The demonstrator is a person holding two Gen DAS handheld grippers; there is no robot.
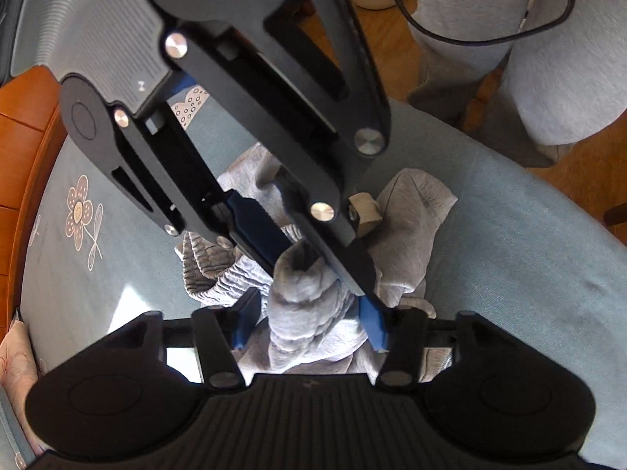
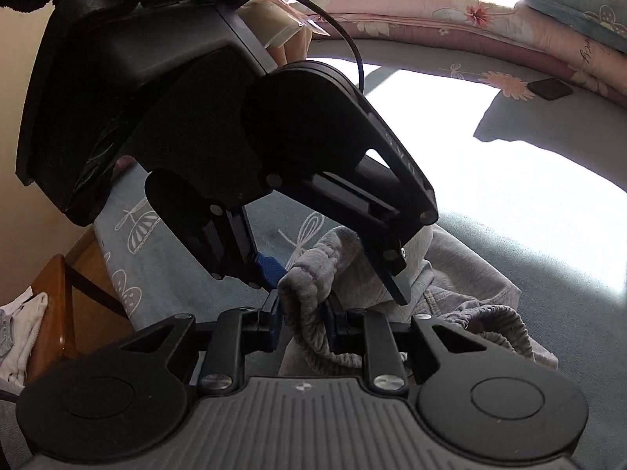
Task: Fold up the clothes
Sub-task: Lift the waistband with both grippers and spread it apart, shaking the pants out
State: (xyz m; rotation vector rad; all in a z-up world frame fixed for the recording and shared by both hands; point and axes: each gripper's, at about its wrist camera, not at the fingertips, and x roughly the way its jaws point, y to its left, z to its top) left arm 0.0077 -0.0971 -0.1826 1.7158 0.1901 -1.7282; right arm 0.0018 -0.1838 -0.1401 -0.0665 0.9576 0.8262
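Observation:
Grey trousers (image 1: 407, 227) with an elastic waistband (image 2: 505, 319) lie crumpled on a pale blue bed sheet (image 1: 509, 254). In the left wrist view my left gripper (image 1: 307, 327) sits at the bottom, its blue fingers closed around a raised bunch of the grey cloth. My right gripper (image 1: 317, 270) reaches in from above and pinches the same bunch a little higher. In the right wrist view my right gripper (image 2: 303, 325) is shut on a fold of the waistband, and my left gripper (image 2: 337, 282) comes down from the upper left onto the cloth right beside it.
A person's legs in grey trousers (image 1: 548, 78) stand by the bed on a wooden floor, with a black cable hanging near them. A wooden bed frame (image 1: 23, 137) runs along the left. Folded quilts and a pillow (image 2: 470, 27) are piled at the far side.

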